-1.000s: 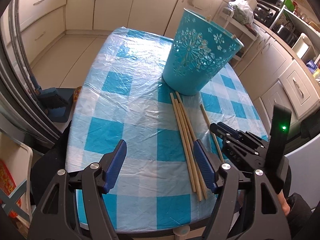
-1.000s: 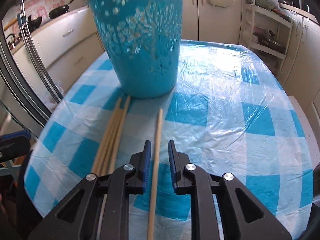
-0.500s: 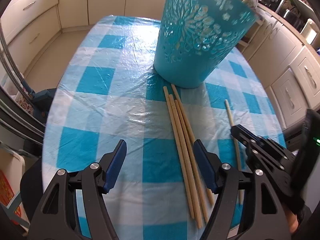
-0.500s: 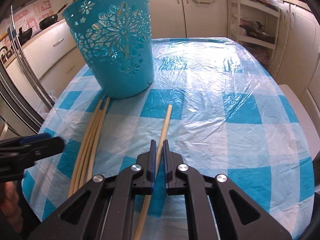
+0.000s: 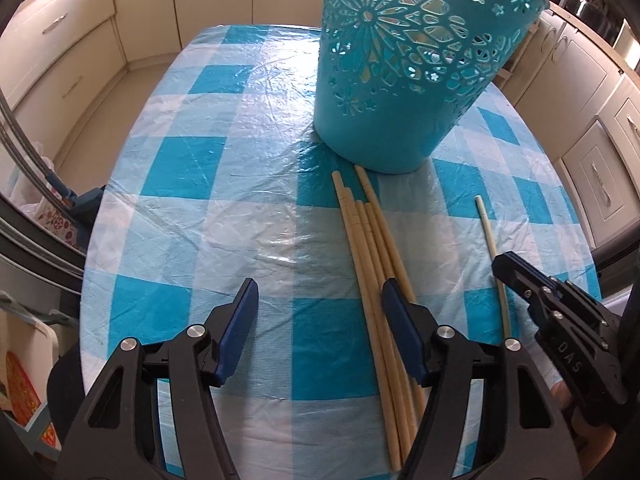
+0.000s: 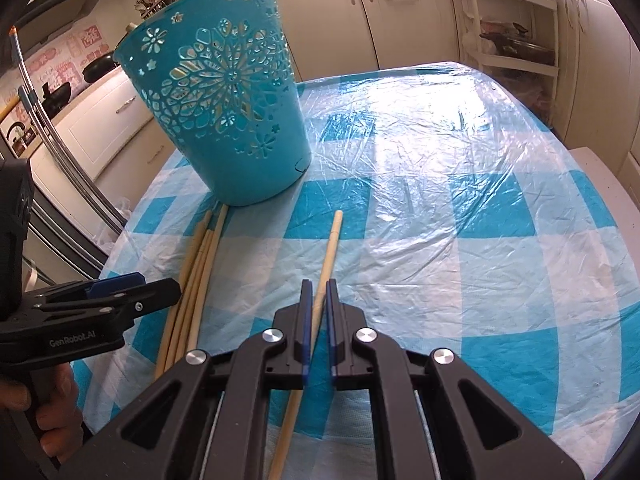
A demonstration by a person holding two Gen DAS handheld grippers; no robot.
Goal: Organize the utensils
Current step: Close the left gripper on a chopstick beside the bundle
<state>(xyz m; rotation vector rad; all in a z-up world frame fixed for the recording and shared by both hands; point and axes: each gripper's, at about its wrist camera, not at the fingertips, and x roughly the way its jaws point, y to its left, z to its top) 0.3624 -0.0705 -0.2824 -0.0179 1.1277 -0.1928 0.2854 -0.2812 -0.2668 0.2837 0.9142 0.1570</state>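
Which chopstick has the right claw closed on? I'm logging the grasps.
The lone chopstick, lying apart on the checked tablecloth, sits between the right claw pads. The bundled chopsticks lie untouched beside it, by the open left claw.

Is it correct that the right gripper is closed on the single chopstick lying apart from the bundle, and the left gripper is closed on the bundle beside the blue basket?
Not quite. The left gripper is open: the left wrist view shows its fingers spread wide, gripping nothing. The right gripper is indeed closed on the single chopstick, apart from the bundle beside the blue basket.
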